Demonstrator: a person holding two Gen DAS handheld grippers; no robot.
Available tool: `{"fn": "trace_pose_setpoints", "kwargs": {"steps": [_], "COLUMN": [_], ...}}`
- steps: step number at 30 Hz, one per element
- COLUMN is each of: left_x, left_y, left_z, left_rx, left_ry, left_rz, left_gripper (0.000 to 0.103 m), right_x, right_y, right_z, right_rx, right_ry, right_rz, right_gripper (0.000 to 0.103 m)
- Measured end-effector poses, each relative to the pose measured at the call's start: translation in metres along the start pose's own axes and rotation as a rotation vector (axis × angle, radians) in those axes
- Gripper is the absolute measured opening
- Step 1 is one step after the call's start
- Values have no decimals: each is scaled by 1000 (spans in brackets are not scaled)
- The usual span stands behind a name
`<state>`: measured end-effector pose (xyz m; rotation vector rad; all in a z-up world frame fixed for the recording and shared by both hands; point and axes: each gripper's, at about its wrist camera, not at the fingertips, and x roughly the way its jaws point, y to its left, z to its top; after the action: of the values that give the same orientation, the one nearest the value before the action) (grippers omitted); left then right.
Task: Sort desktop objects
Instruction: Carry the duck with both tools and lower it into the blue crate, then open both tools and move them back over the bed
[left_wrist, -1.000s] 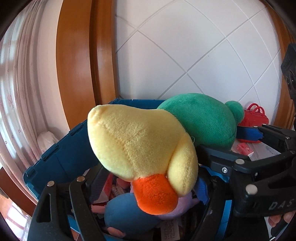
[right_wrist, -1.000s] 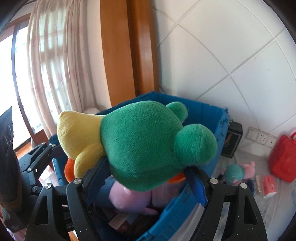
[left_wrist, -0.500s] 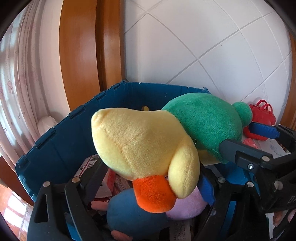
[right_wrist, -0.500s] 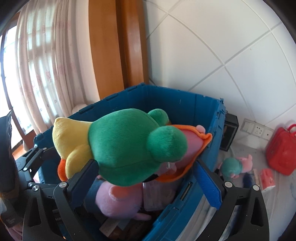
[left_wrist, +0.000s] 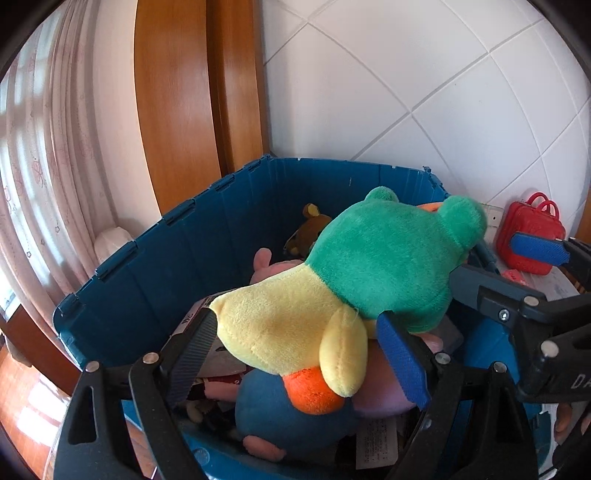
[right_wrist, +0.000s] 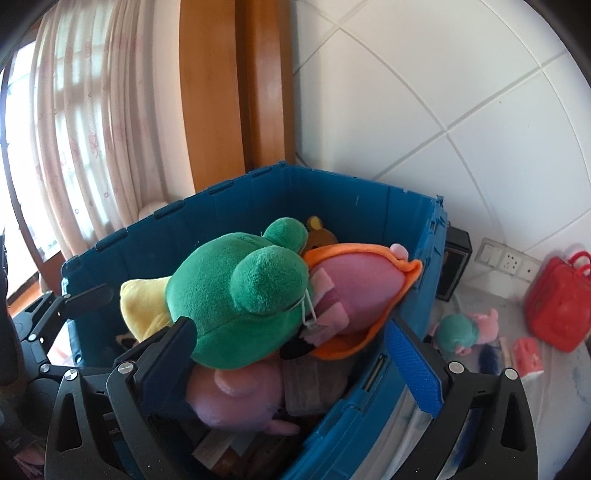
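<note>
Green-yellow plush (left_wrist: 343, 291) is seen resting on the pile in blue crate (left_wrist: 155, 266) at table's back-left corner. Left tongs (left_wrist: 299, 350) & right tongs (right_wrist: 295, 358) gape wide, nothing gripped; both should be withdrawn straight back w/o snagging plush.

Both wrist views look steeply down, close, into the blue crate (left_wrist: 155, 280), probably side by side.
</note>
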<state>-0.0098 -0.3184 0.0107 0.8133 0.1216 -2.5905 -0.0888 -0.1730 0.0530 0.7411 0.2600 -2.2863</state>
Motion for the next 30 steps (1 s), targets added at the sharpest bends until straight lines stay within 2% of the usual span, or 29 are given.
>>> {"fn": "trace_pose_setpoints", "kwargs": {"steps": [7, 13, 18, 23, 27, 30], "left_x": [-23, -46, -61, -72, -61, -37], "left_y": [-19, -63, -119, -195, -253, -294], "left_z": [0, 4, 5, 2, -2, -7], "left_rx": [6, 33, 68, 119, 144, 167], "left_ry": [-43, -94, -121, -132, -97, -22], "left_rz": [-33, -79, -134, -203, -264, -285], "left_gripper": [89, 89, 89, 89, 89, 89], "right_x": [-26, -63, -102, -133, -142, -142], "right_y": [-13, -53, -110, -182, -237, -279], "right_z": [-11, -26, -43, -64, -81, -96], "right_rx": [14, 67, 121, 172, 205, 233], "right_ry": [-37, -80, -119, -121, -88, -50], "right_rz": [-26, -66, -118, -189, -238, -266], "right_gripper": [103, 103, 103, 103, 103, 103]}}
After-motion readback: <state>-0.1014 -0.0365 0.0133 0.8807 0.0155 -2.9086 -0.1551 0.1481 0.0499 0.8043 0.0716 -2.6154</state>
